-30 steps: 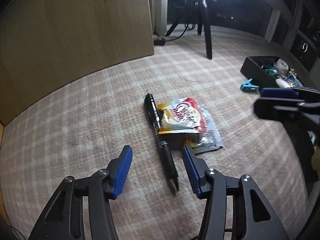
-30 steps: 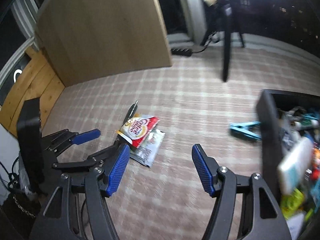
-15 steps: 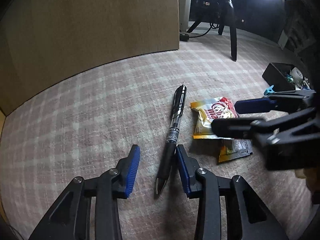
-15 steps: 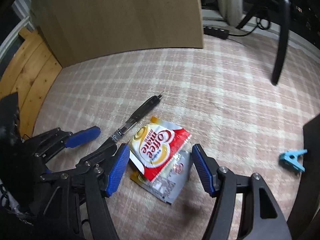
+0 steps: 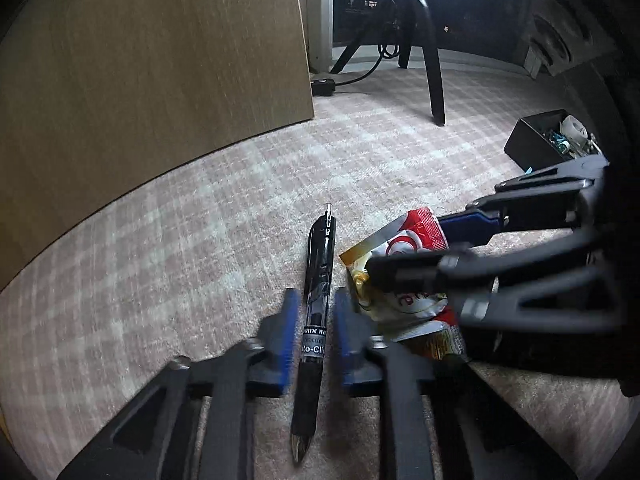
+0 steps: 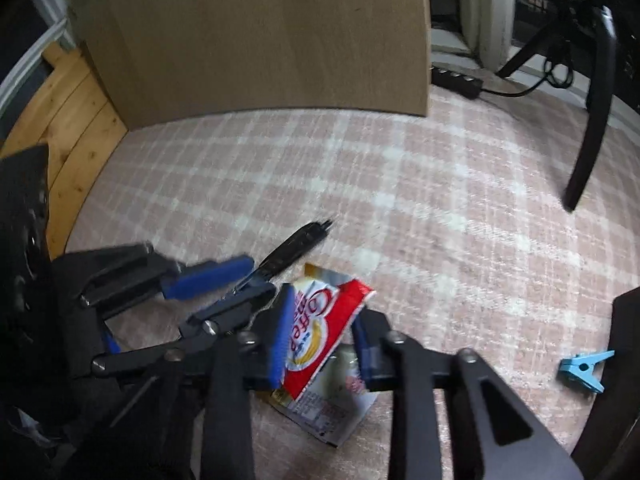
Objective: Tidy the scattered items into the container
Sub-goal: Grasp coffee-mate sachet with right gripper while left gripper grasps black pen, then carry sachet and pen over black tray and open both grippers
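A black pen (image 5: 320, 248) lies on the checked carpet, and my left gripper (image 5: 316, 294) straddles its barrel. The jaws are closing and the blue pads press on both sides of the pen. Just right of it, my right gripper (image 6: 322, 320) is closing on a red-and-white coffee creamer sachet (image 6: 320, 328), which buckles upward between the pads. A second, silvery sachet (image 6: 328, 408) lies flat beneath it. The right wrist view shows the left gripper (image 6: 260, 276) on the pen (image 6: 296, 246). The black container (image 5: 528, 142), holding several small items, stands far right.
A light-blue clip (image 6: 582, 368) lies on the carpet beside the container wall (image 6: 628, 320). A tall wooden panel (image 5: 160, 60) stands behind. A black tripod leg (image 6: 592, 140) and a power strip (image 6: 456, 78) are at the back. Bare wood floor (image 6: 76, 128) borders the carpet at left.
My left gripper slid forward along the pen and its jaws narrowed onto the barrel. My right gripper came down over the creamer sachet and closed in, crumpling it upward.
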Demonstrator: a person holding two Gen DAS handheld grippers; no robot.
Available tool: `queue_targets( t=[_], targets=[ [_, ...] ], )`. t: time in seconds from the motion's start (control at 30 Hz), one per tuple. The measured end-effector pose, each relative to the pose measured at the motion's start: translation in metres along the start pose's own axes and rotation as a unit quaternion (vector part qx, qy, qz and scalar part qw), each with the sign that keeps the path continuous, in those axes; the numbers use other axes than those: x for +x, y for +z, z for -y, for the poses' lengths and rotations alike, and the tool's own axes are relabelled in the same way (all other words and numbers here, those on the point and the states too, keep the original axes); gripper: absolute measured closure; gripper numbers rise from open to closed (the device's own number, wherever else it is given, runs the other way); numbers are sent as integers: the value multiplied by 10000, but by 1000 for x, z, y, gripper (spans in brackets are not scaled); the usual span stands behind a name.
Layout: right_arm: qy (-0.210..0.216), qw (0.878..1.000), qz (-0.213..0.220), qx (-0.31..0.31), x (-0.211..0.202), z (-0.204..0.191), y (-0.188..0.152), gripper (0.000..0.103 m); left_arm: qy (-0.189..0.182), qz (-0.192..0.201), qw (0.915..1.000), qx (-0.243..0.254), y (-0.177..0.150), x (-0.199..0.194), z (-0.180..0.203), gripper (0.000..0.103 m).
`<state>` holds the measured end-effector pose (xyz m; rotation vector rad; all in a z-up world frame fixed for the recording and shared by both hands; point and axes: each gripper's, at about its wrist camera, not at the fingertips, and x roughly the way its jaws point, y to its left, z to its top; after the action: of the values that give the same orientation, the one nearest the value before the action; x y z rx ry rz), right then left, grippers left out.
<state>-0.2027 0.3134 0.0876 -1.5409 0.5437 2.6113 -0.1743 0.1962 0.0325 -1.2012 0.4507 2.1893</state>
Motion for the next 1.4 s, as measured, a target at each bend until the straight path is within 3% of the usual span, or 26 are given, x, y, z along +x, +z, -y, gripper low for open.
queue_targets(
  t=[0.13,0.3,0.4,0.6,0.7,0.8,1.07,1.27,1.4],
  targets=[
    [55,9996,250,146,-17,3,0,95,-78,9,9995,-295,-3,-2,-11,92],
    [195,9971,528,514,-37,16,8,97,-72,105,9972,-738,-9,-17,-30,93],
    [602,9919,628,922,-48,30,14,98,21,228,9966,-795,-9,-32,-35,93],
    [572,9889,890,1044,-71,35,17,98,120,370,9954,-876,-9,-54,-38,93],
    [593,9837,1208,1194,-104,45,5,98,130,522,9950,-841,-5,-70,-35,93],
    [333,9799,1511,1258,-144,53,-17,98,28,709,9942,-809,3,-89,-24,93],
    [-598,9575,2178,1796,-229,108,-80,98,-446,1030,9928,-422,38,-115,44,93],
    [-1503,9270,2517,2342,-286,157,-145,98,-1090,1102,9879,67,75,-111,134,93],
    [-1791,9070,2584,2802,-312,190,-187,98,-1437,1158,9815,504,91,-113,195,93]
  ],
)
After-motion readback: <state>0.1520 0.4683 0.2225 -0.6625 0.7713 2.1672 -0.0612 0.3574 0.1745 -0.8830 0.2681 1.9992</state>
